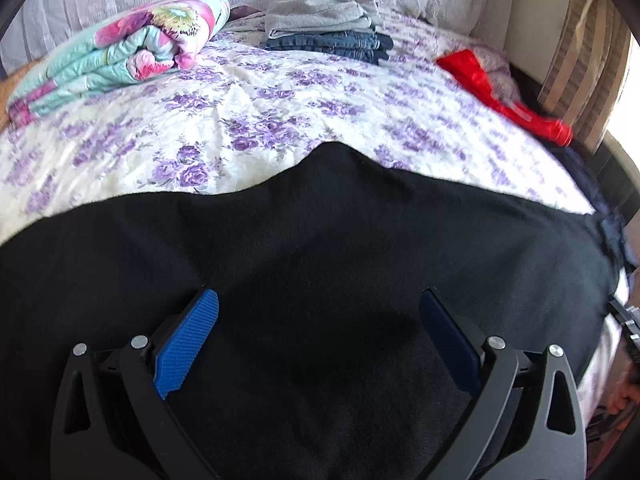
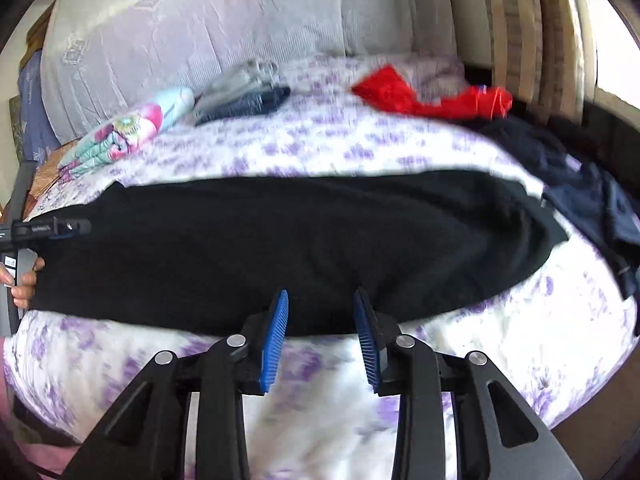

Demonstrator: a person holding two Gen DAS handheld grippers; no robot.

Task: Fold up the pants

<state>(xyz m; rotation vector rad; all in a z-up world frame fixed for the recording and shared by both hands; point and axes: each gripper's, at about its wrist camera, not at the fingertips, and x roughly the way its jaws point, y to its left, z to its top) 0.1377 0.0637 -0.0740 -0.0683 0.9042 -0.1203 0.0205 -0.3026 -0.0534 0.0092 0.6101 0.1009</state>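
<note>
Black pants (image 1: 320, 240) lie flat as a long band across the purple-flowered bed sheet (image 1: 240, 120). My left gripper (image 1: 319, 296) stands wide open over the cloth, blue pads (image 1: 188, 340) apart with nothing pinched between them. In the right wrist view the pants (image 2: 280, 240) stretch from left to right. My right gripper (image 2: 322, 294) is partly open, its tips at the near edge of the cloth, and the pads do not press on it. My left gripper (image 2: 52, 228), held by a hand (image 2: 24, 280), shows at the pants' left end.
A folded stack of grey and denim clothes (image 1: 328, 28) and a rolled floral blanket (image 1: 120, 52) sit at the back of the bed. A red garment (image 1: 500, 88) and a dark navy one (image 2: 580, 184) lie on the right side. White pillows (image 2: 200, 40) line the head.
</note>
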